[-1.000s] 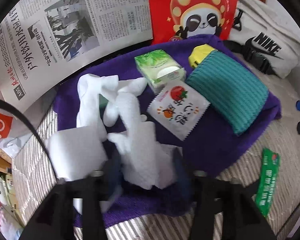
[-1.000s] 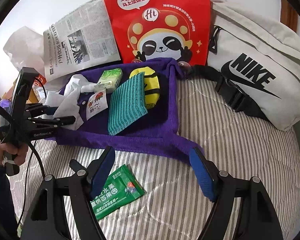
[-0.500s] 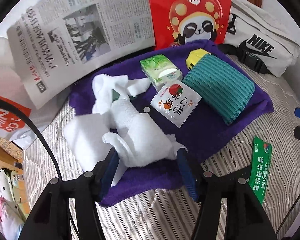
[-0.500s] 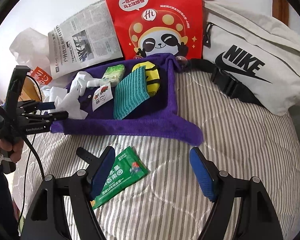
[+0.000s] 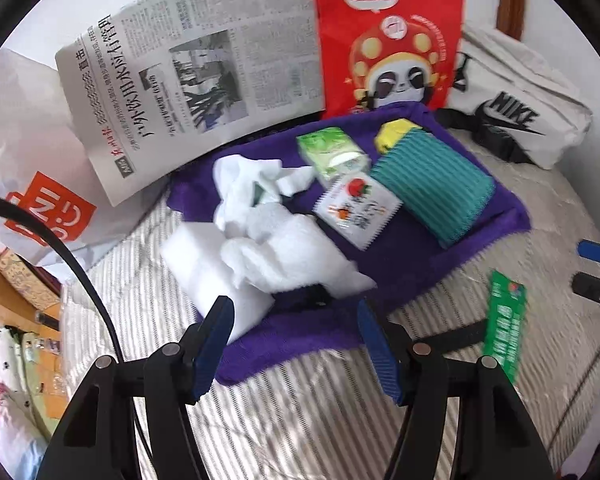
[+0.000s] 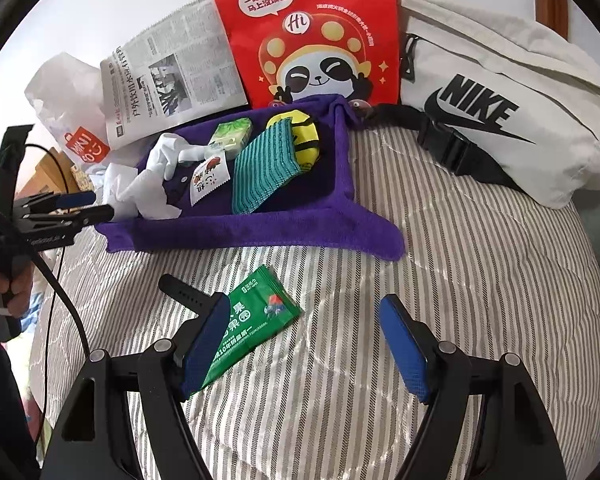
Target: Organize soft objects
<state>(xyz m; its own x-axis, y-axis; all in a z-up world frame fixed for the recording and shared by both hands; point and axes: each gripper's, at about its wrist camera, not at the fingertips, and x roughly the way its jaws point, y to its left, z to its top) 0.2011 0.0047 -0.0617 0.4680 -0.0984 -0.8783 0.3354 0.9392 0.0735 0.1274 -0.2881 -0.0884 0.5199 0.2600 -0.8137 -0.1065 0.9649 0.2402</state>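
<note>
Down at the near edge of the purple fleece towel, the left tool stands released, its blue pads having just been spreading apart, with nothing pressed between them; the crumpled white cloth lies just beyond the fingertips, partly on the towel and partly over its left edge. The right tool hangs open over the striped grey bed quilt, in front of the towel, its left pad overlapping a flat green foil sachet that lies on the quilt near the towel's front hem; whether the pad touches it cannot be told. A black strap end lies beside that sachet.

On the towel, past the white cloth, sit a small white sachet printed with a strawberry, a green tissue packet, and a teal ribbed cloth pad that lies over a yellow soft toy. Behind the towel a red paper bag with a panda picture and a folded newspaper lean upright. Right of the towel rests a cream fabric waist bag with a black logo. A person's hand grips the left tool's handle.
</note>
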